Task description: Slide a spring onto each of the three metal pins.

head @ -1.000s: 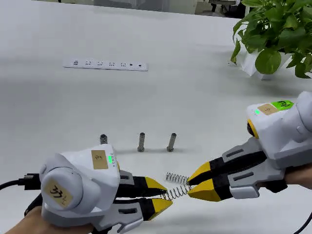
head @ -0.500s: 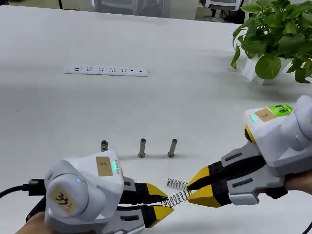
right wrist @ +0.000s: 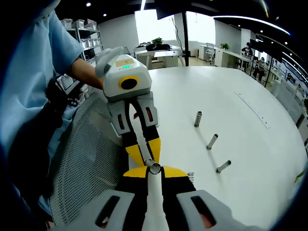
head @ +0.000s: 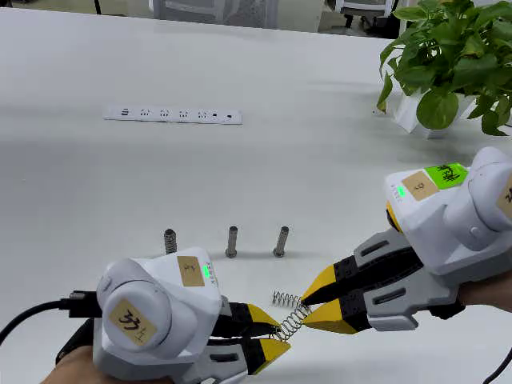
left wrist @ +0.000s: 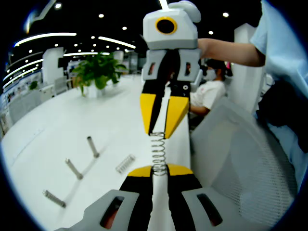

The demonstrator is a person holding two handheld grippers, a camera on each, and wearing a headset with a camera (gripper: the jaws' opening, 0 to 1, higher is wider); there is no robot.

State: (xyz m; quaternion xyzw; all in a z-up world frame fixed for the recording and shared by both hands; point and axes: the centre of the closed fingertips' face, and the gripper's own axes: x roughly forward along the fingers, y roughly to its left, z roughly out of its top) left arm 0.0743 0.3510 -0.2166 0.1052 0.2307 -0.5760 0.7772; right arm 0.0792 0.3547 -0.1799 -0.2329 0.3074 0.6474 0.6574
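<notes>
A: Grippers?
B: Left gripper (head: 282, 338) and right gripper (head: 306, 310) meet tip to tip at the near edge of the white table (head: 96, 184). Both sets of jaws are nearly closed, and each pinches one end of the held spring (head: 291, 322), which is stretched between them.
A: Pins?
B: Three in a row, just beyond the grippers. The left pin (head: 170, 240) wears a fitted spring (left wrist: 52, 198). The middle pin (head: 232, 241) and the right pin (head: 281, 241) are bare. All stand upright.
A: Anything in between?
B: A loose spring (head: 283, 299) lies flat on the table, just beside the right gripper's tips, between the grippers and the right pin.
A: Other things?
B: A white power strip (head: 172, 115) lies well behind the pins and a potted plant (head: 448, 56) stands at the far right. A mesh chair back (left wrist: 240, 144) shows in the left gripper view, beside the table edge.
</notes>
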